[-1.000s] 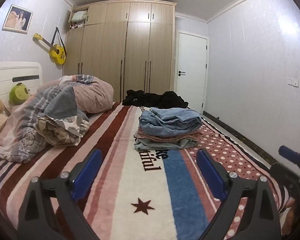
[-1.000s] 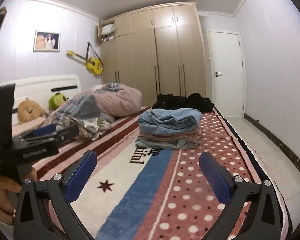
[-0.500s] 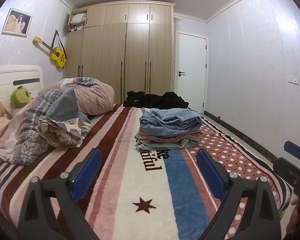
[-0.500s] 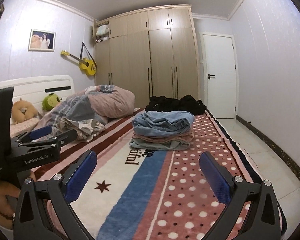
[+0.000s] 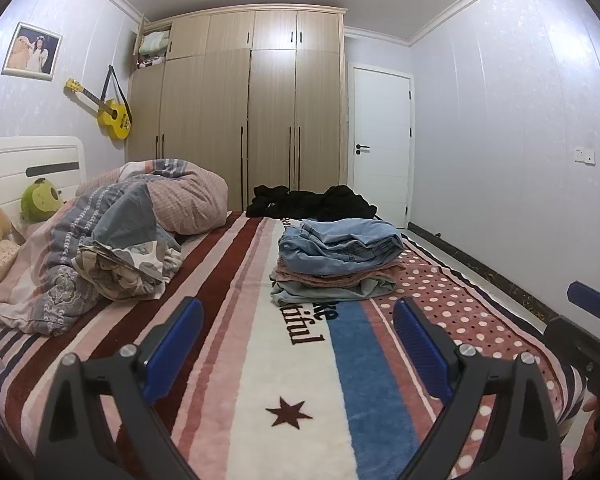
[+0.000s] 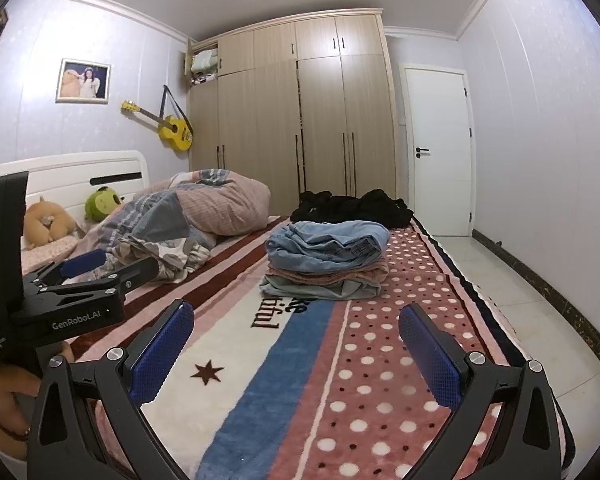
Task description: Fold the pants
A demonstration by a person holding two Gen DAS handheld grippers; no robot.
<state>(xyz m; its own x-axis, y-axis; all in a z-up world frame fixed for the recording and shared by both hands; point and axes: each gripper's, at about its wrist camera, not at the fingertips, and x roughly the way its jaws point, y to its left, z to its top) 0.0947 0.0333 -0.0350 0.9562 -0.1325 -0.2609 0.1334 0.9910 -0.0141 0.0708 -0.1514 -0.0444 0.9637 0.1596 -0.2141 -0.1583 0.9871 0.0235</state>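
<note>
A stack of folded pants (image 5: 338, 266), blue jeans on top, lies on the striped and dotted blanket (image 5: 292, 380) in the middle of the bed; it also shows in the right wrist view (image 6: 326, 264). A heap of black clothes (image 5: 312, 202) lies behind it at the bed's far edge, also seen from the right (image 6: 352, 208). My left gripper (image 5: 296, 326) is open and empty, well short of the stack. My right gripper (image 6: 296, 330) is open and empty, at about the same distance. The left gripper shows from the side in the right wrist view (image 6: 112, 264).
A rumpled duvet and bedding (image 5: 112, 240) fill the left side of the bed. Plush toys (image 6: 100, 202) sit by the white headboard. A wardrobe (image 5: 252, 120) and a white door (image 5: 382, 144) stand behind. Tiled floor (image 6: 512, 296) runs along the bed's right side.
Both grippers have drawn back slightly and turned a little; the stack sits a bit further off. Both stay open and empty.
</note>
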